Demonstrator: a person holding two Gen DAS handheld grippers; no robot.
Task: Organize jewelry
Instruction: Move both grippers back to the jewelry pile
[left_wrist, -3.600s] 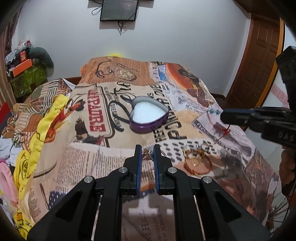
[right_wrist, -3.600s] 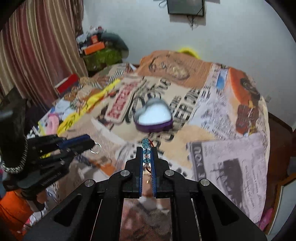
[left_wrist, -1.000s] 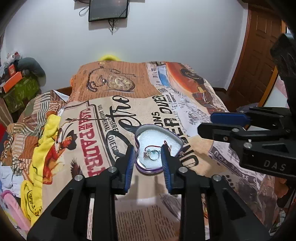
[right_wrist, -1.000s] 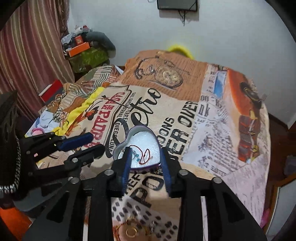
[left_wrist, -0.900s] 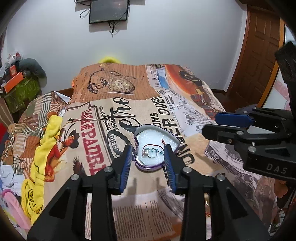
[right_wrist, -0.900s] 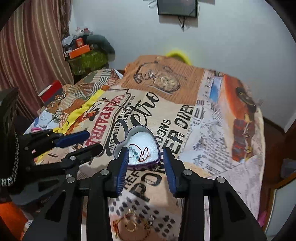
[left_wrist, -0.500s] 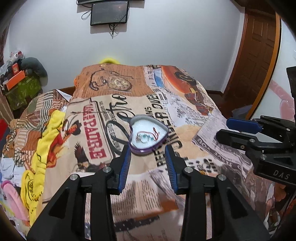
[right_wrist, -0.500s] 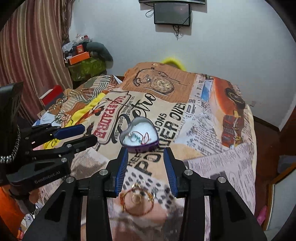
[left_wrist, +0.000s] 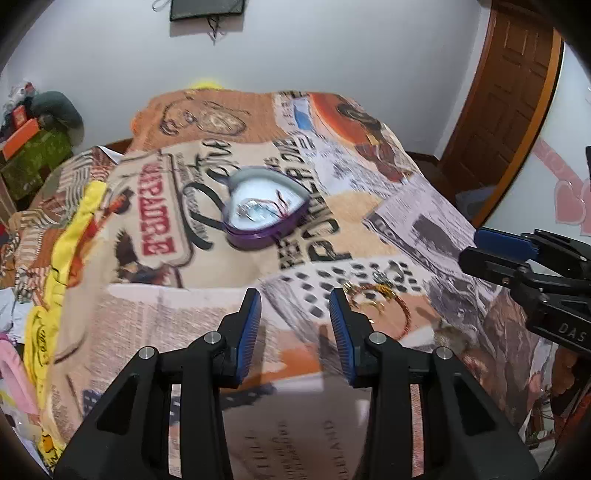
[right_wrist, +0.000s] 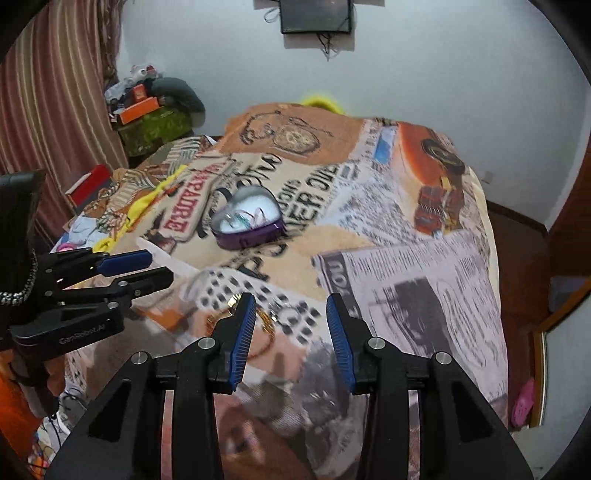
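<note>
A purple heart-shaped tin (left_wrist: 266, 210) stands open on the printed bedspread, with a blue bead piece and a red cord piece inside; it also shows in the right wrist view (right_wrist: 248, 220). A gold bangle with rings (left_wrist: 376, 299) lies on the bedspread near the front, partly hidden behind the left finger of my right gripper in the right wrist view (right_wrist: 258, 321). My left gripper (left_wrist: 295, 321) is open and empty, above the bedspread just left of the bangle. My right gripper (right_wrist: 291, 325) is open and empty, just right of the bangle.
The bedspread (left_wrist: 184, 295) drops off at its right edge toward a wooden door (left_wrist: 509, 92). A yellow cloth (left_wrist: 74, 236) and clutter lie on the left. A striped curtain (right_wrist: 48, 110) hangs at the left; a screen (right_wrist: 316, 16) is on the wall.
Both grippers released their pieces into the heart tin, opened, and pulled back toward the near side of the bed. The tin now looks farther away and the bangle is close.
</note>
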